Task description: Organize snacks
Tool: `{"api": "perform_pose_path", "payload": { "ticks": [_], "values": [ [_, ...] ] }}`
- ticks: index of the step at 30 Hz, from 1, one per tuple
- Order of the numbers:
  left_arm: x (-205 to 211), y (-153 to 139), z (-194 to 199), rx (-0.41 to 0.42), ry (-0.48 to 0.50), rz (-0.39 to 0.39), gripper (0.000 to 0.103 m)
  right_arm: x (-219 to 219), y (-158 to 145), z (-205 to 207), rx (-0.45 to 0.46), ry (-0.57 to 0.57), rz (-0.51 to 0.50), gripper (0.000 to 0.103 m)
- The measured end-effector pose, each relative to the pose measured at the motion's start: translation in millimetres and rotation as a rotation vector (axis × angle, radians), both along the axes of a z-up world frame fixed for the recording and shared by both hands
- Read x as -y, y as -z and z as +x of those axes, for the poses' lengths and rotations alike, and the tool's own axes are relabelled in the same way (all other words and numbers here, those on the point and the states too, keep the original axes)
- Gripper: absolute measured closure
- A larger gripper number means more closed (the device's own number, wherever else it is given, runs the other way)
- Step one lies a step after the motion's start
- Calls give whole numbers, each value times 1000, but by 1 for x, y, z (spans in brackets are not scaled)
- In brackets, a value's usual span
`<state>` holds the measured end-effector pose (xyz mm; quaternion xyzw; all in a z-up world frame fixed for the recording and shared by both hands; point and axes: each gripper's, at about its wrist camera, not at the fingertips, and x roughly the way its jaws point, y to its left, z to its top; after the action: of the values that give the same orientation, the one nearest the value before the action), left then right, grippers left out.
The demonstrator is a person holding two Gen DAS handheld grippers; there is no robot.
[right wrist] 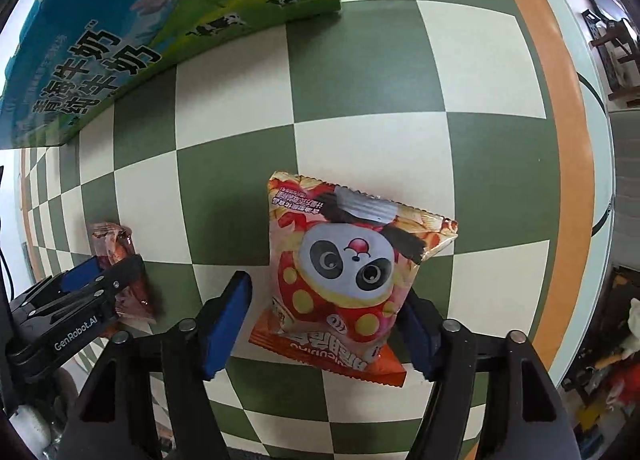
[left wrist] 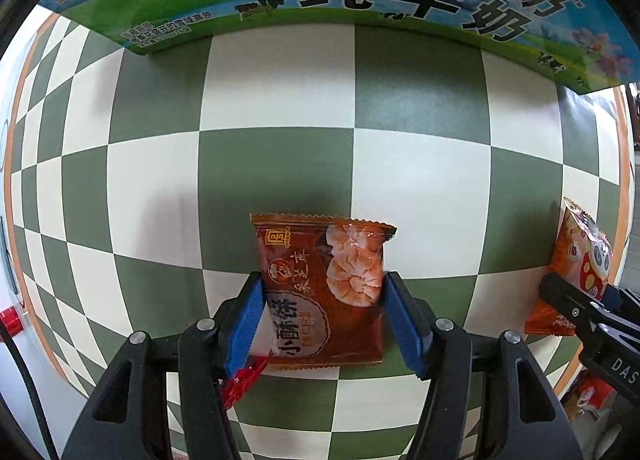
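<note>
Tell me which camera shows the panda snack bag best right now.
The right wrist view: the panda snack bag lies face-up, whole, between the right gripper and its fingers. The left wrist view catches the bag only at its right edge, distorted and partly hidden by that gripper.

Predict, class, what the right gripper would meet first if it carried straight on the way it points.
Most likely the panda snack packet lying between the right gripper's fingers, then the checkered tablecloth beneath; exact depth is unclear.
</note>
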<state>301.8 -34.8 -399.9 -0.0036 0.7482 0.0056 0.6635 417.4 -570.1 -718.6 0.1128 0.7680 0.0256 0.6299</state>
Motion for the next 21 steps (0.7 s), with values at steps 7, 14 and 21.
{"api": "perform_pose_path", "payload": {
  "ticks": [7,14,21],
  "values": [
    [8,9,5,2,18,-6,16,1,12,-2,-31,19,28,32],
    [11,17,19,-63,30,-13,11,14,5,3,-13,25,30,32],
    [5,18,18,-71,14,-2,28,13,1,3,-24,19,28,32]
  ]
}}
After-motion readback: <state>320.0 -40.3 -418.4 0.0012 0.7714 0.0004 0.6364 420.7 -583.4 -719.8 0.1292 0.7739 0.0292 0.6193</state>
